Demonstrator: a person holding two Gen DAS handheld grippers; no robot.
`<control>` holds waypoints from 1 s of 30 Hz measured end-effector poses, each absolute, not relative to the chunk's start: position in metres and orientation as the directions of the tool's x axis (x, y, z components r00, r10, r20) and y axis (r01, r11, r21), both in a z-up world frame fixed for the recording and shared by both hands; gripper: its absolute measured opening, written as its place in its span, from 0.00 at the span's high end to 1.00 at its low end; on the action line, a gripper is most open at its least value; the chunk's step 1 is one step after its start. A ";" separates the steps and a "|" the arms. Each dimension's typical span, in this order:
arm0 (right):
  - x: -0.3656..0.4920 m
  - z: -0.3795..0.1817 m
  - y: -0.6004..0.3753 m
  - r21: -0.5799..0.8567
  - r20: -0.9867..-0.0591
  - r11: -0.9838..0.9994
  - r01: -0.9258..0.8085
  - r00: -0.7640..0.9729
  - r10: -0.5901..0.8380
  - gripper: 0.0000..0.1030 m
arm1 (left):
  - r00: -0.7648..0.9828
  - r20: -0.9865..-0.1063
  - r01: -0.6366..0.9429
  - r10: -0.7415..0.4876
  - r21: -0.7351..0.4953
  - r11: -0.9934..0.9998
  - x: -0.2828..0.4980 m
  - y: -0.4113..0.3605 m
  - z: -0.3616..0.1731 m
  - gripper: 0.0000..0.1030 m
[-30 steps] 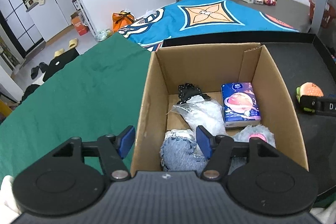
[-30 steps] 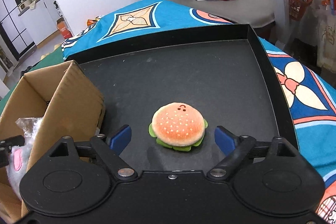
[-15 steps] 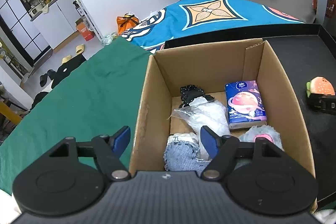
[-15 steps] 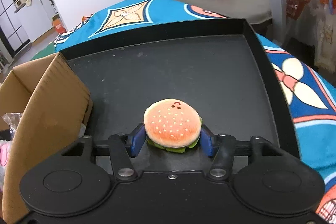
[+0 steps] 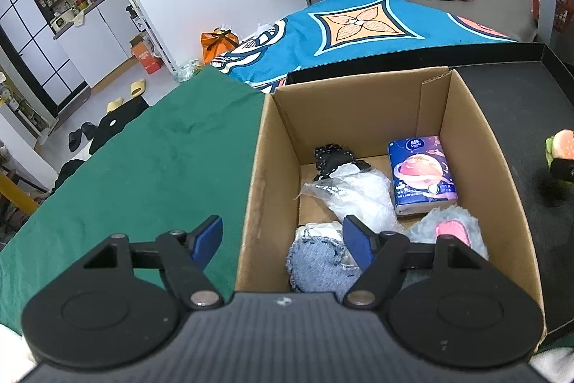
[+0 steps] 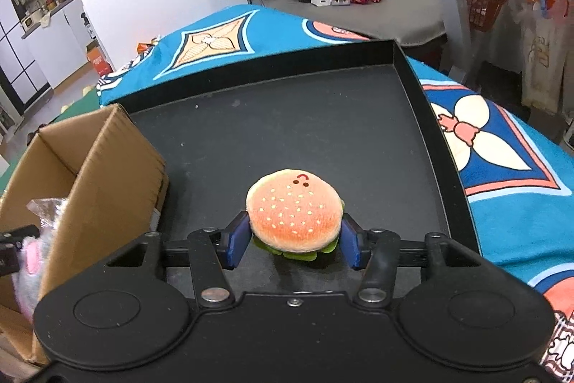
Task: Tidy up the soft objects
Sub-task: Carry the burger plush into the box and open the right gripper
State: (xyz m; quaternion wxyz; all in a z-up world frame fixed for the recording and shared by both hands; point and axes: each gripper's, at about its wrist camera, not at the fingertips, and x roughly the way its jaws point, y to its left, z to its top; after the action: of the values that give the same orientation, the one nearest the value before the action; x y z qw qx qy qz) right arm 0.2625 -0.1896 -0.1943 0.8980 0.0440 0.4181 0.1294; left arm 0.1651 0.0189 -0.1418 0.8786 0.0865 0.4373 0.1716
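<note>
1. So compared to a second ago, the right gripper (image 6: 293,241) went from wide open around the burger plush (image 6: 294,209) to clamped on it. The blue pads (image 6: 237,241) now press both sides of the bun, and it looks lifted a bit off the black tray (image 6: 323,117), though I can't swear it's fully clear. The left gripper (image 5: 281,241) barely changed, just drifted back a little over the box.

2. Left wrist view: the left gripper hangs spread open and holding nothing. One finger sits outside the cardboard box (image 5: 362,96) over the green cloth (image 5: 150,160), the other above the stuff inside. Right under and ahead of it are the denim piece (image 5: 319,257), a crinkly plastic bag (image 5: 358,192), the blue tissue pack (image 5: 423,174) and a fluffy grey-pink thing (image 5: 452,225). The burger shows far off to its right edge.

3. Right wrist view: the burger sits dead centre between the fingers, sticking out forward past the tips. The box is off to the gripper's left, close by.

4. What could go wrong, my guess: the pads only catch the back half of a squishy round plush, so a quick swing toward the box could squeeze it out forward. Also, the box wall is tall, so carrying it low could clip the rim, and the left gripper hovering over the opening could get in the way.
</note>
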 end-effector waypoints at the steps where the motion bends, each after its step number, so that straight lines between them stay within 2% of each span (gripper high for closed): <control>1: 0.263 -0.192 -0.190 0.188 -0.737 0.962 -0.196 0.620 0.271 0.50 | 0.559 -0.739 -0.229 0.376 0.297 0.927 0.164 0.021 -0.141 0.30; 21: 0.242 -0.128 -0.155 0.201 -0.597 0.916 -0.348 0.697 0.396 0.50 | 0.598 -0.751 -0.254 0.280 0.154 0.955 0.139 0.051 -0.133 0.30; 30: 0.232 -0.117 -0.133 0.172 -0.581 0.904 -0.392 0.700 0.414 0.50 | 0.606 -0.763 -0.255 0.227 0.085 0.963 0.125 0.061 -0.136 0.33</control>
State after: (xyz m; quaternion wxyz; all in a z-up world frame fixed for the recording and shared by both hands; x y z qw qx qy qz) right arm 0.2324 -0.1334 -0.1174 0.9218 0.0177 0.3195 0.2186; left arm 0.1253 0.0613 -0.1363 0.8958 -0.0160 0.4232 0.1345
